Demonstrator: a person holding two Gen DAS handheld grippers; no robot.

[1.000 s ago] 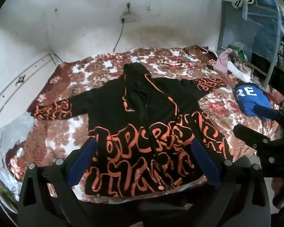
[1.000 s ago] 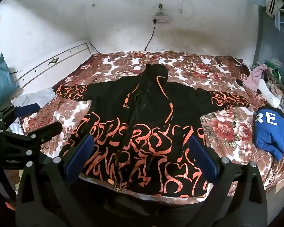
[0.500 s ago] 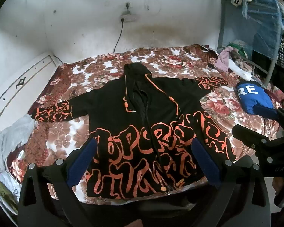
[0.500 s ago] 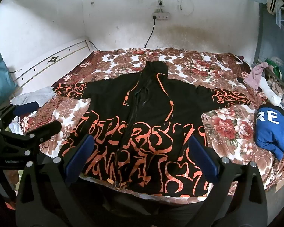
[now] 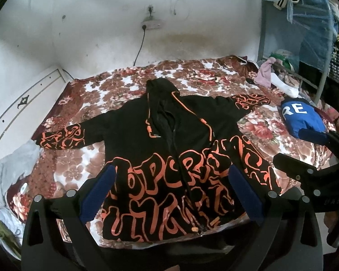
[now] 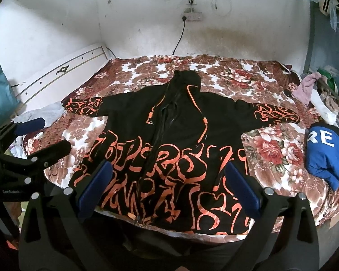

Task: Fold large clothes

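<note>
A black zip hoodie (image 5: 169,158) (image 6: 169,149) with orange lettering lies flat and face up on the flowered bed, hood toward the far wall, both sleeves spread out sideways. My left gripper (image 5: 171,176) hovers open above the hem near the bed's front edge, nothing between its blue pads. My right gripper (image 6: 168,174) is open too, held over the lower front of the hoodie. Each gripper shows in the other's view: the right gripper (image 5: 314,155) at the right side, the left gripper (image 6: 31,140) at the left side.
A folded blue garment (image 5: 301,117) (image 6: 326,153) with white letters lies on the bed's right side. Pink and white clothes (image 5: 271,76) pile at the far right by a metal rack. Grey cloth (image 6: 43,113) sits at the left edge. A white headboard panel (image 5: 22,103) lines the left.
Both grippers have drifted slightly toward the bed, so the hoodie sits a little higher in both views. Neither gripper has changed its opening and the hoodie lies as before.
</note>
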